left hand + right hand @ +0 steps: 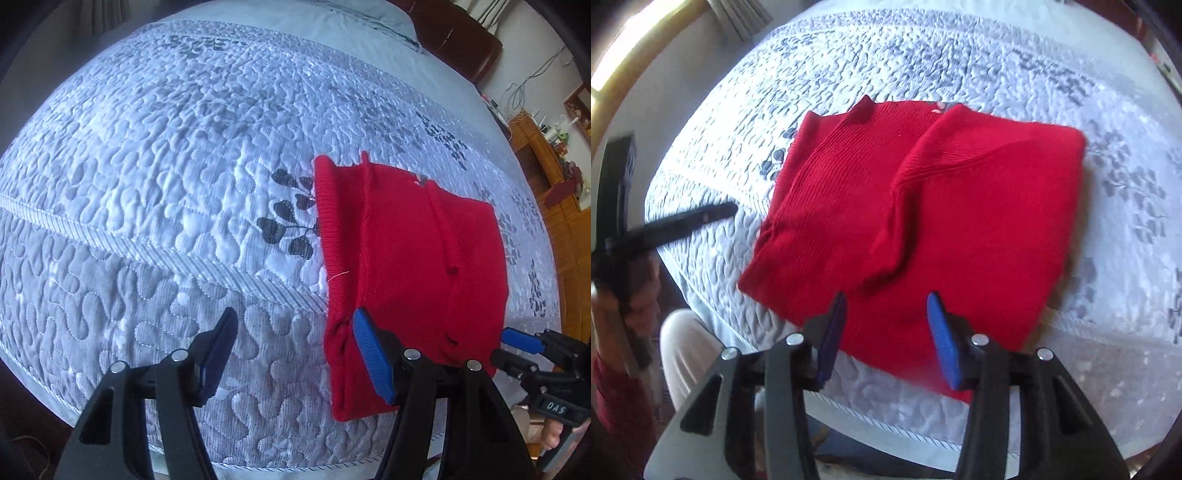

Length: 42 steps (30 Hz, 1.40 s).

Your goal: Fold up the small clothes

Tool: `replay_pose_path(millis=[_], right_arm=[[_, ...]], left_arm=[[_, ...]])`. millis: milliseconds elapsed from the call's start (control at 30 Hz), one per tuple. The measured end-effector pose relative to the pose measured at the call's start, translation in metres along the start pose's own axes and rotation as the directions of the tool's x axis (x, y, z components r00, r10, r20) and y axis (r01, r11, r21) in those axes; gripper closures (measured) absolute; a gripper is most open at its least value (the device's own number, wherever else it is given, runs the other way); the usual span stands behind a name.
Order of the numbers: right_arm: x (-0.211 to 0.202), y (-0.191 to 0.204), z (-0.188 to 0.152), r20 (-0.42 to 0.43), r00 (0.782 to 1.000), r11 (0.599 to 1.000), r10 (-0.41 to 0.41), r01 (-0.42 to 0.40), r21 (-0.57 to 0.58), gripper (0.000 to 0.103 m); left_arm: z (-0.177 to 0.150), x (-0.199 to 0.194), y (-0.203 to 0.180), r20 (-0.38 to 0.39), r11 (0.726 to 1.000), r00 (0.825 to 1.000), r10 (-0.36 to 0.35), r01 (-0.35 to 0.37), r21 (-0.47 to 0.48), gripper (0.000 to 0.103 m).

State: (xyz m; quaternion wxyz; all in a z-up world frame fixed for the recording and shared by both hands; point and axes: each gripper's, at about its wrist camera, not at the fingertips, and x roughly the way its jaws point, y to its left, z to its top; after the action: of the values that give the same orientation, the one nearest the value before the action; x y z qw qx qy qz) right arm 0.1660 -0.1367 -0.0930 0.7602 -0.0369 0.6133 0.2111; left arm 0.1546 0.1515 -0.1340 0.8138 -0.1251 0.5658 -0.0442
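A red knitted sweater (413, 258) (923, 206) lies folded into a rough rectangle on the grey-and-white quilted bed cover (166, 166) (923, 55), close to the bed's near edge. My left gripper (295, 321) is open and holds nothing; its right finger (373, 354) overlaps the sweater's left border in the picture. From the right wrist view the left gripper (677, 184) shows at the far left, off the sweater. My right gripper (886, 302) hangs open over the sweater's near edge, with no cloth pinched. The left wrist view catches the right gripper (517, 343) at the sweater's right corner.
The bed's piped edge (886, 432) runs just under the grippers. A dark wooden headboard (461, 37) stands at the far end and a wooden cabinet (546, 166) with small items on the right. A person's leg in light trousers (683, 343) is beside the bed.
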Motion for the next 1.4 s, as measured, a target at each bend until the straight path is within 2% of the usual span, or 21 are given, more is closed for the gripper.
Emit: replay_pose_path(millis=[233,333,367,400,433,467,500,567,633,700,800,967,1100,1200,1267,1400], right_arm=[[0.033,0.030,-0.007,-0.020,0.999,0.996,-0.048,0.047,-0.073,0.048],[0.052,0.041,-0.001,-0.018,0.990,0.984,-0.137,0.134,-0.119,0.045],[0.057,0.042,0.000,-0.017,0.987,0.979,-0.161,0.157,-0.129,0.049],[0.063,0.043,0.001,-0.018,0.982,0.974,-0.186,0.182,-0.137,0.063],[0.068,0.040,0.002,-0.024,0.976,0.968,-0.217,0.212,-0.138,0.068],[0.071,0.036,0.002,-0.028,0.973,0.966,-0.227,0.222,-0.133,0.079],[0.069,0.031,0.003,-0.029,0.975,0.969,-0.219,0.214,-0.125,0.094],[0.060,0.022,0.003,-0.019,0.983,0.979,-0.181,0.178,-0.101,0.096],[0.044,0.008,0.002,-0.001,0.995,0.993,-0.100,0.100,-0.055,0.096],[0.026,-0.004,0.000,0.026,0.999,0.999,-0.037,0.038,-0.026,0.096],[0.006,-0.014,0.001,0.058,0.998,1.000,0.005,-0.005,-0.004,0.096],[-0.014,-0.029,-0.001,0.075,0.997,0.999,0.032,-0.032,0.003,0.096],[-0.020,-0.034,-0.006,0.086,0.994,0.998,0.061,-0.061,0.001,0.096],[-0.027,-0.042,-0.009,0.115,0.990,0.997,0.081,-0.082,0.006,0.096],[-0.033,-0.051,-0.009,0.130,0.988,0.996,0.089,-0.091,0.014,0.096],[-0.040,-0.057,-0.012,0.138,0.984,0.993,0.113,-0.115,0.005,0.096]], left_arm=[[0.012,-0.003,-0.024,-0.007,0.999,1.000,-0.018,0.018,0.033,0.033],[0.017,0.000,-0.030,-0.024,0.999,1.000,-0.014,0.015,0.040,0.033],[0.018,0.001,-0.031,-0.028,0.999,0.999,-0.019,0.021,0.038,0.033],[0.019,0.002,-0.032,-0.034,0.999,0.999,-0.025,0.026,0.035,0.033],[0.021,0.004,-0.034,-0.042,0.999,0.999,-0.034,0.035,0.032,0.033],[0.023,0.006,-0.036,-0.048,0.999,0.998,-0.042,0.044,0.029,0.033],[0.023,0.007,-0.037,-0.054,0.998,0.997,-0.050,0.051,0.027,0.033],[0.026,0.012,-0.042,-0.072,0.997,0.995,-0.071,0.073,0.022,0.033],[0.028,0.019,-0.050,-0.100,0.994,0.989,-0.110,0.112,0.012,0.033],[0.031,0.028,-0.060,-0.130,0.989,0.980,-0.149,0.150,0.000,0.033],[0.036,0.045,-0.079,-0.180,0.980,0.964,-0.198,0.198,-0.015,0.033],[0.052,0.082,-0.110,-0.262,0.940,0.904,-0.338,0.312,-0.138,0.033],[0.066,0.108,-0.134,-0.307,0.926,0.875,-0.375,0.334,-0.179,0.032],[0.073,0.125,-0.146,-0.347,0.944,0.881,-0.322,0.273,-0.184,0.032],[0.077,0.123,-0.150,-0.326,0.935,0.879,-0.348,0.300,-0.189,0.031],[0.084,0.130,-0.164,-0.332,0.918,0.858,-0.391,0.340,-0.202,0.031]])
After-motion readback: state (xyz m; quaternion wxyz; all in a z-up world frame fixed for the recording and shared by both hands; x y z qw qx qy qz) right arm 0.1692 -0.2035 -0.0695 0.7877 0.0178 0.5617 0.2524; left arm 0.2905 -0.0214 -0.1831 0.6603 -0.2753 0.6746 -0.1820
